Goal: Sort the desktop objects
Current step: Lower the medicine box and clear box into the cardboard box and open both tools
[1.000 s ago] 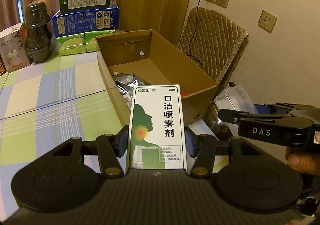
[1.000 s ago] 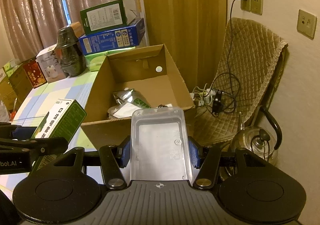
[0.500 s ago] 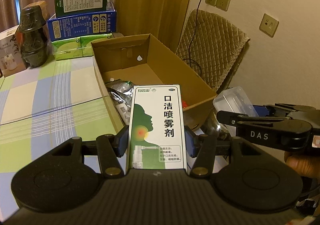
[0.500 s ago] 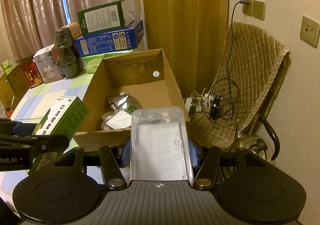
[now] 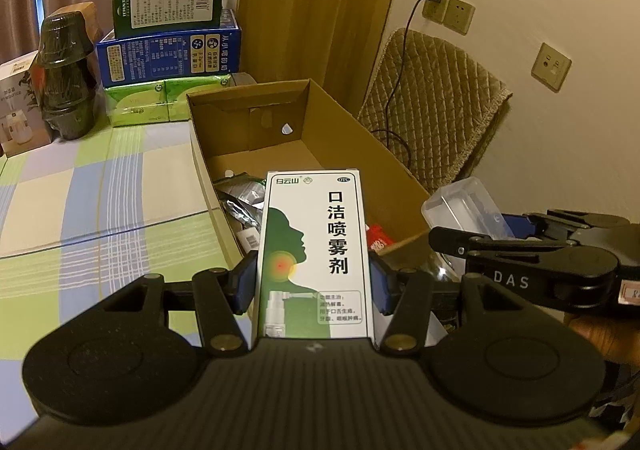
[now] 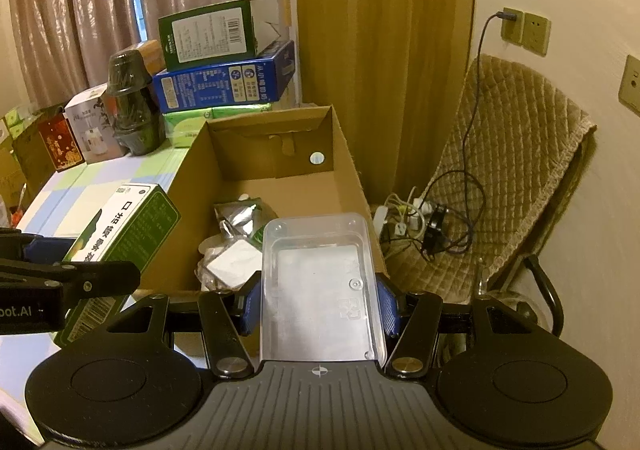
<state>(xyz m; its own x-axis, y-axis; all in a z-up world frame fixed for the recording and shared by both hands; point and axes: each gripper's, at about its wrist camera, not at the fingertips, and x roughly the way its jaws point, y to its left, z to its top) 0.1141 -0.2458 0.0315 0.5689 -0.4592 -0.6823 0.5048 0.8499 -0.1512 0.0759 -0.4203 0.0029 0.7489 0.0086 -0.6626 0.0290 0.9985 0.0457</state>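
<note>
Left wrist view: green-and-white spray box (image 5: 314,254) upright between the blue pads of the left gripper (image 5: 313,282), pressed on both long sides, clamped at a moderate width. Held above the near end of the open cardboard box (image 5: 404,186), which sits along the right edge of the tabletop (image 5: 120,186) under a checked cloth. Right gripper (image 5: 472,234) just beside, to the right, with the clear plastic tray (image 5: 460,206) in its grip and part of a hand (image 5: 604,334) below it.

Right wrist view: clear plastic tray (image 6: 320,282) squeezed between the blue pads of the right gripper (image 6: 320,302), jaws about half open, closed on the tray's two long sides; held over the near right corner of the cardboard box (image 6: 348,170). Inside the box, foil packets (image 6: 236,216) and a white packet (image 6: 232,262) near its front wall. Spray box (image 6: 120,226) to the left, tilted, in the left gripper (image 6: 80,266).

At the far edge of the tabletop: dark jar (image 5: 66,78), blue carton (image 5: 168,54) with a green carton (image 5: 168,2) on top, pale green packs (image 5: 160,98) beneath. Right of the table, a quilted chair (image 6: 516,154), a tangle of cables (image 6: 436,218) and a kettle (image 6: 516,306) beside it.
</note>
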